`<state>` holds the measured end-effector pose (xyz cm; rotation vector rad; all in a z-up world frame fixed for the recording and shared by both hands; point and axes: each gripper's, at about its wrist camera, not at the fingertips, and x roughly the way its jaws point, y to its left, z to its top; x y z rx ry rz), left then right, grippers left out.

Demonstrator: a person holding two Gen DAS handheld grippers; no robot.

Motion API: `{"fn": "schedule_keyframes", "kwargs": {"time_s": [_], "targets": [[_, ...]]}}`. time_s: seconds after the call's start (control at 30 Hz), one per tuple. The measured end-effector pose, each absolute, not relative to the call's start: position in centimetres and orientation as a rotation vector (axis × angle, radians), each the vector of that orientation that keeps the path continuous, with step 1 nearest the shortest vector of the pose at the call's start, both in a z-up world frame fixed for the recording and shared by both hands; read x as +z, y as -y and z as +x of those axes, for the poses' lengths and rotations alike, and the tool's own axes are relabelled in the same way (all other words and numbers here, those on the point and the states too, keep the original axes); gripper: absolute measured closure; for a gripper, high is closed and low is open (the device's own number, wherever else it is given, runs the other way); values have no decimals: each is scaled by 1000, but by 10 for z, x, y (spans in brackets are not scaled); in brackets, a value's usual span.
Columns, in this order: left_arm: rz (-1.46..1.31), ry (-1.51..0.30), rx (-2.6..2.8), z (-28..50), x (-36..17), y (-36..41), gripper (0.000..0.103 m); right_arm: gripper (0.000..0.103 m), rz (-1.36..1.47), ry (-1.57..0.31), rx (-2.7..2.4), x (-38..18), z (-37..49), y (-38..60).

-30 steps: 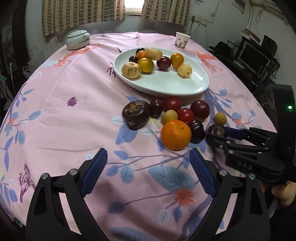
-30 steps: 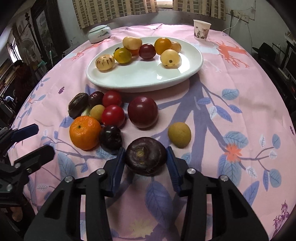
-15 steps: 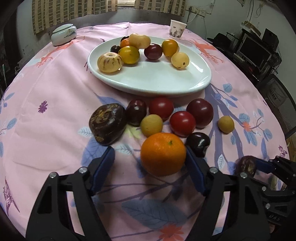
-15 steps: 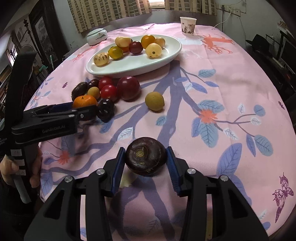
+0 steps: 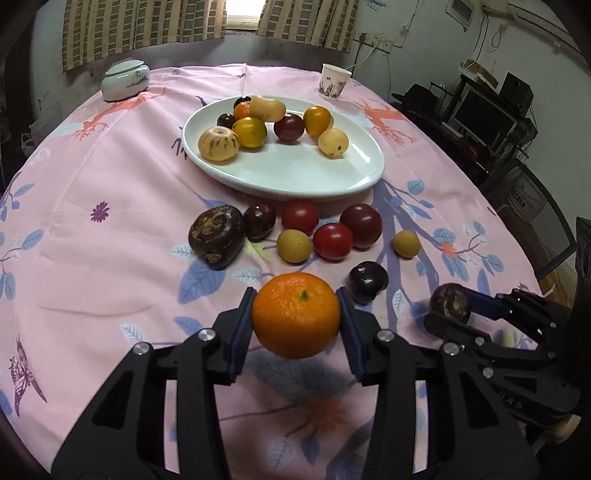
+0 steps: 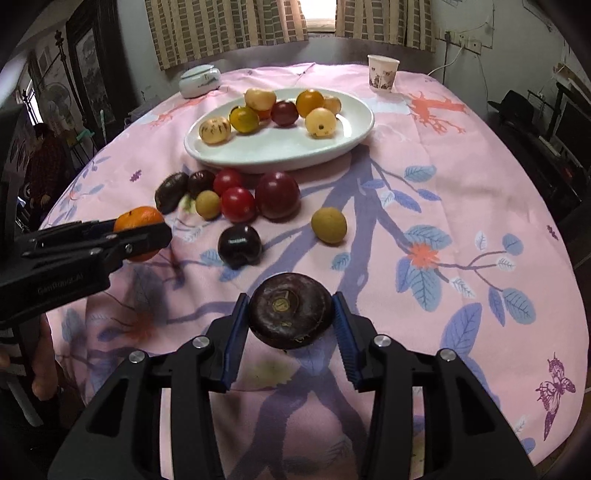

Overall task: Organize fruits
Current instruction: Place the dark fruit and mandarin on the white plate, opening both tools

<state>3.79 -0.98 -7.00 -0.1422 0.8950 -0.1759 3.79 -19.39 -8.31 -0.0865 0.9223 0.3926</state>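
— What does the room look like?

— A round table under a pink cloth (image 5: 122,229) printed with blue leaves and butterflies, striped curtains (image 5: 144,29) behind it, a white lidded jar (image 5: 125,79) and a paper cup (image 5: 333,82) near the far edge.

— And the fruit?

— A white oval plate (image 5: 295,173) sits past the middle of the table and holds a speckled pale fruit (image 5: 218,143), a yellow-green one, a dark red one, an orange-yellow one and a few more crowded at its far side. On the cloth just in front of the plate lies a loose cluster: a big brown wrinkled fruit (image 5: 217,236), two red tomatoes (image 5: 332,240), a larger dark red plum (image 5: 361,225), a small yellow-green fruit (image 5: 293,246). Another small yellow one (image 5: 405,243) lies a little apart, and a glossy black plum (image 5: 368,282) lies nearer the grippers.

— What is the left gripper (image 5: 295,321) doing?

— Its jaws have just been closing, and the blue pads now press both sides of the orange (image 5: 296,315). The right wrist view shows that orange (image 6: 139,223) pinched at the fingertips.

— And the right gripper (image 6: 290,317)?

— Clamped on a dark purple-brown round fruit (image 6: 290,310), stem scar facing the camera, held in front of the loose cluster.
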Motion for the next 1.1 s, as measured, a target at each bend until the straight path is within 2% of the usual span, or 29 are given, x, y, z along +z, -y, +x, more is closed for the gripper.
{"fn": "schedule_keyframes", "kwargs": {"time_s": [0.3, 0.6, 0.77, 0.87, 1.1], "targets": [[-193, -851, -176, 14, -54, -16, 59, 58, -24, -901, 438, -63, 28, 184], [-170, -857, -155, 27, -44, -20, 59, 58, 3, -923, 483, -65, 35, 184], [-120, -860, -151, 67, -27, -14, 59, 58, -30, -927, 508, -54, 58, 186], [-79, -849, -144, 105, -14, -6, 59, 58, -91, -858, 500, -33, 84, 184], [-121, -901, -159, 200, -14, 11, 59, 58, -171, -816, 439, -23, 196, 172]]}}
